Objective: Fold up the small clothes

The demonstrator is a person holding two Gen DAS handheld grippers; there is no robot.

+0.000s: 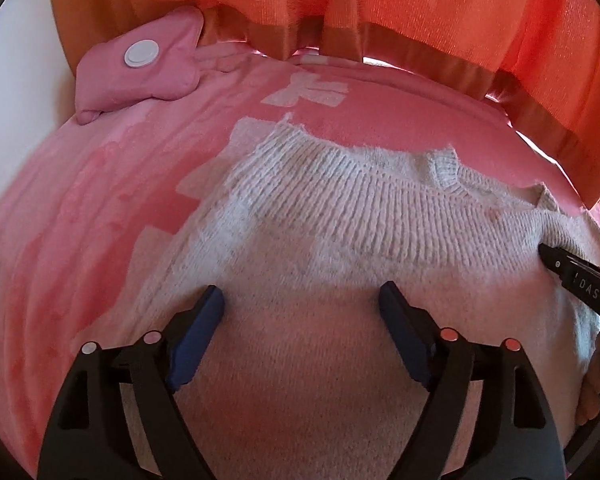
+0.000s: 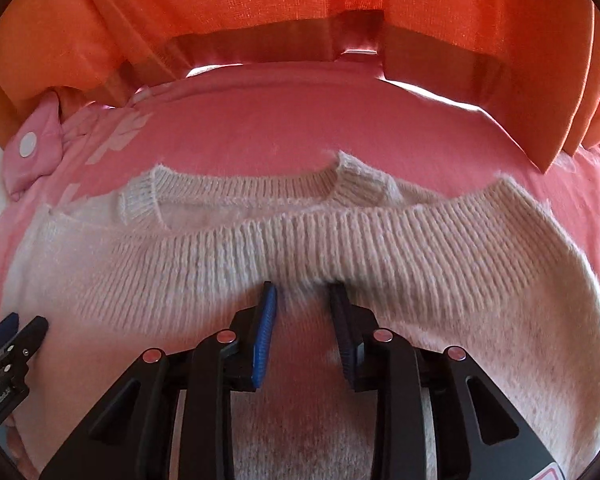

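A small cream knitted sweater (image 1: 308, 232) lies folded over on a pink blanket (image 1: 100, 184), ribbed hem toward the far side. My left gripper (image 1: 302, 300) is open, its blue pads resting on the sweater's plain knit, holding nothing. In the right wrist view the sweater (image 2: 420, 248) shows its ribbed hem folded up near the neckline (image 2: 236, 188). My right gripper (image 2: 302, 296) is partly closed, with a bunch of the ribbed hem between its pads. The right gripper's tip (image 1: 572, 276) shows at the left view's right edge; the left gripper (image 2: 8, 344) shows at the right view's left edge.
A pink cushion (image 1: 140, 64) with a white round button lies at the blanket's far left corner. Orange curtains (image 1: 380, 4) hang along the far edge. A white wall (image 1: 16, 92) is at the left. Bare pink blanket (image 2: 284, 120) lies beyond the sweater.
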